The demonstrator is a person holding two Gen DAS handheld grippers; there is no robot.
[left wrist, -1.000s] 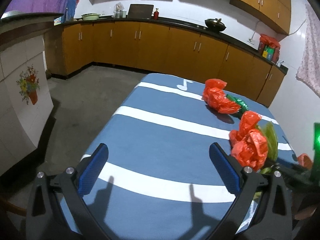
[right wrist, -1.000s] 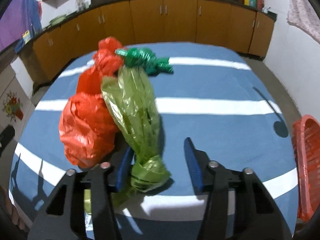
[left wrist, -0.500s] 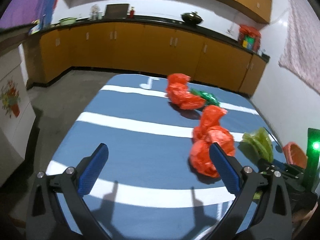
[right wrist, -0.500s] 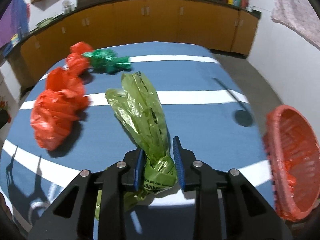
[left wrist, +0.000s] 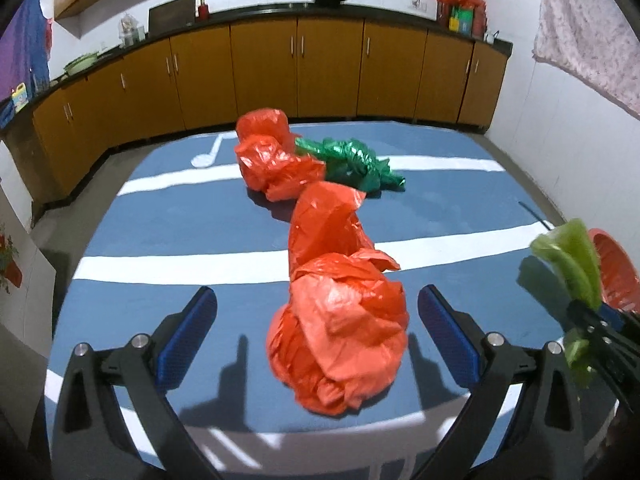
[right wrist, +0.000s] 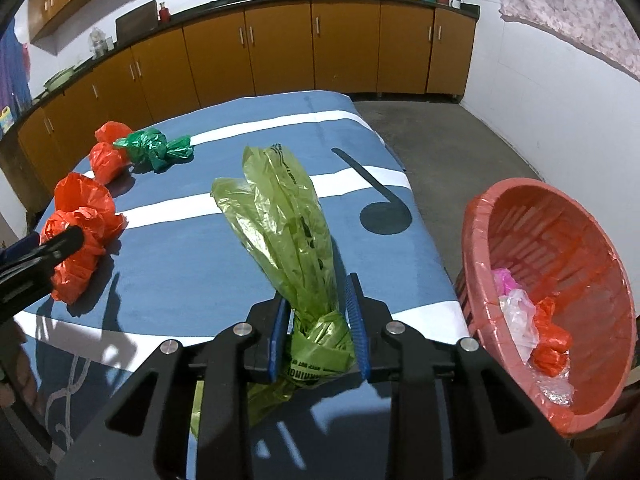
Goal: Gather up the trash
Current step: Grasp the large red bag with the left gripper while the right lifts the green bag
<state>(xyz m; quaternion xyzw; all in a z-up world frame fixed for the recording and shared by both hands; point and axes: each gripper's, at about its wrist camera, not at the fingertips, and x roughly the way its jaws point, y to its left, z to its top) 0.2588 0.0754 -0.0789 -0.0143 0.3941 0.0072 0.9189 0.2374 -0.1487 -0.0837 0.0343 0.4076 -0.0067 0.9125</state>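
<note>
Gripping a light green plastic bag [right wrist: 288,232] by its knotted neck, the right tool [right wrist: 318,328] has its blue pads pressed against the twisted plastic, the jaws standing narrow with the knot between them. The bag's loose body sticks up and forward over the blue-and-white striped counter [right wrist: 180,264], clear of the cloth as far as the right wrist view shows. Just off the counter's right edge stands a red basket [right wrist: 560,216], lined in red plastic and already carrying a few crumpled scraps.

The left tool [left wrist: 318,328] hangs wide open over a crumpled red bag [left wrist: 340,328] that lies on the counter between its pads, neither pad touching it. Beyond it lie a second red bag [left wrist: 276,156] and a dark green bag [left wrist: 356,160], touching one another near the counter's far end.

All of this looks feather-light, soft and springy: thin film that crushes under the slightest squeeze and may slide out of a loose hold. The knot is likely the surest place to take the green bag, since the plastic bunches thickest there. The red bag shows no clear knot, so closing on its fullest middle bulge seems the safest bet. Nothing here looks breakable.
</note>
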